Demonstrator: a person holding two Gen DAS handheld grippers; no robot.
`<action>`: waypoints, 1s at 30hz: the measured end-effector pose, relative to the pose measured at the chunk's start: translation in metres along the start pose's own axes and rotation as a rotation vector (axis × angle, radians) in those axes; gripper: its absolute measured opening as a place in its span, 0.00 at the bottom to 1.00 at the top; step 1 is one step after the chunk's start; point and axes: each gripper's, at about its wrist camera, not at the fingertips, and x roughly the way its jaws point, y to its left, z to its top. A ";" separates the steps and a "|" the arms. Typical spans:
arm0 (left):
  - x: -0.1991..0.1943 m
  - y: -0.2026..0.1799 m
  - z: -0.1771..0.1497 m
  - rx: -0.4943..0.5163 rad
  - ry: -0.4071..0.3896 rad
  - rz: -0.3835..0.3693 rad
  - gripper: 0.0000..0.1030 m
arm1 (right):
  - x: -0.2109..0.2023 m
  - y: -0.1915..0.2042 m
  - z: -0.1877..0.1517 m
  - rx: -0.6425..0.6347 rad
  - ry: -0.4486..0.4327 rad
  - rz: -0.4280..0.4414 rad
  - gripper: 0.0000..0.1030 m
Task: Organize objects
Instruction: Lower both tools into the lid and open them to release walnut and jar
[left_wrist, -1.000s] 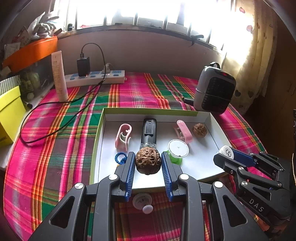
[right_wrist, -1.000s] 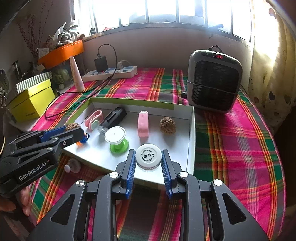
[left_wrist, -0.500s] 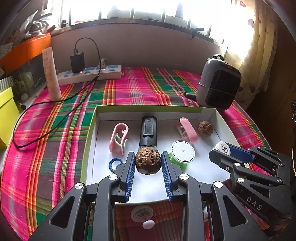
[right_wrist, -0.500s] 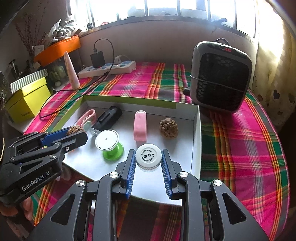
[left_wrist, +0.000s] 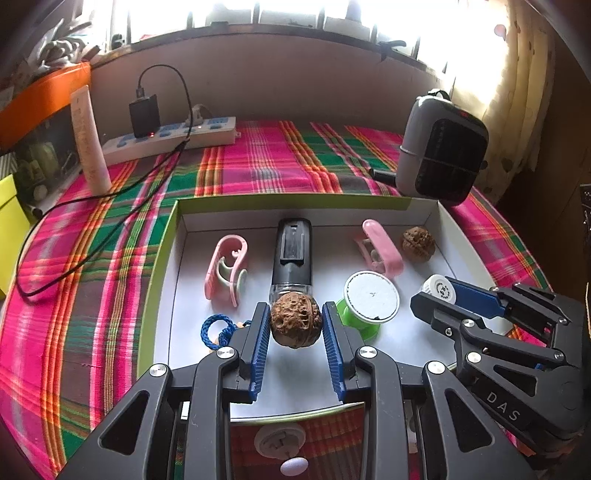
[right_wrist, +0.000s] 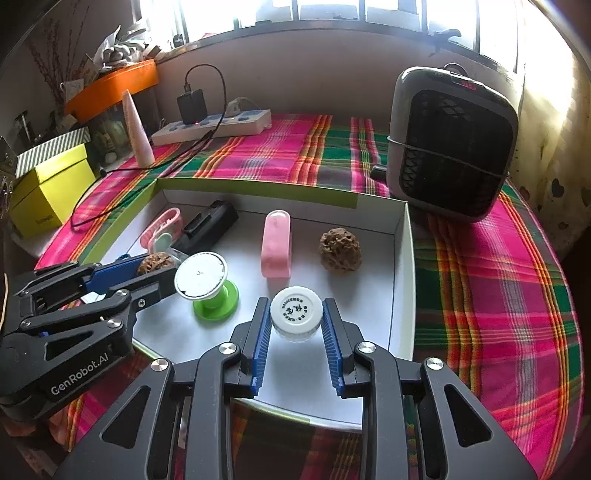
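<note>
My left gripper (left_wrist: 295, 326) is shut on a brown walnut (left_wrist: 294, 324), held over the near part of a white tray (left_wrist: 236, 216) with a green rim. My right gripper (right_wrist: 295, 325) is shut on a small white-capped bottle (right_wrist: 296, 313) above the tray's near right part (right_wrist: 400, 280). The right gripper (left_wrist: 441, 295) also shows at the right of the left wrist view, the left gripper (right_wrist: 147, 266) at the left of the right wrist view. In the tray lie a second walnut (left_wrist: 418, 243), a black cylinder (left_wrist: 291, 258), two pink clips (left_wrist: 227, 269) (left_wrist: 380, 253), a green-based spool (left_wrist: 369, 301) and a blue cord loop (left_wrist: 216, 330).
A grey heater (right_wrist: 452, 142) stands just beyond the tray's far right corner. A power strip (left_wrist: 173, 138) with a black charger and trailing cable lies at the back left, beside a white tube (left_wrist: 90, 142). A yellow box (right_wrist: 51, 194) sits at the left. A white round thing (left_wrist: 280, 439) lies on the plaid cloth below my left gripper.
Both grippers have moved forward and lower over the tray, each keeping its object. The tray's contents look nearer and larger.
</note>
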 end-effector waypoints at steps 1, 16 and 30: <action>0.001 0.000 0.000 -0.002 0.002 -0.001 0.26 | 0.001 0.001 0.000 -0.003 -0.002 -0.005 0.28; 0.006 0.004 -0.002 -0.009 0.011 -0.002 0.26 | 0.003 0.002 -0.001 -0.014 -0.010 -0.024 0.28; 0.007 0.003 -0.002 -0.008 0.013 0.005 0.26 | 0.002 0.003 -0.001 -0.012 -0.015 -0.025 0.28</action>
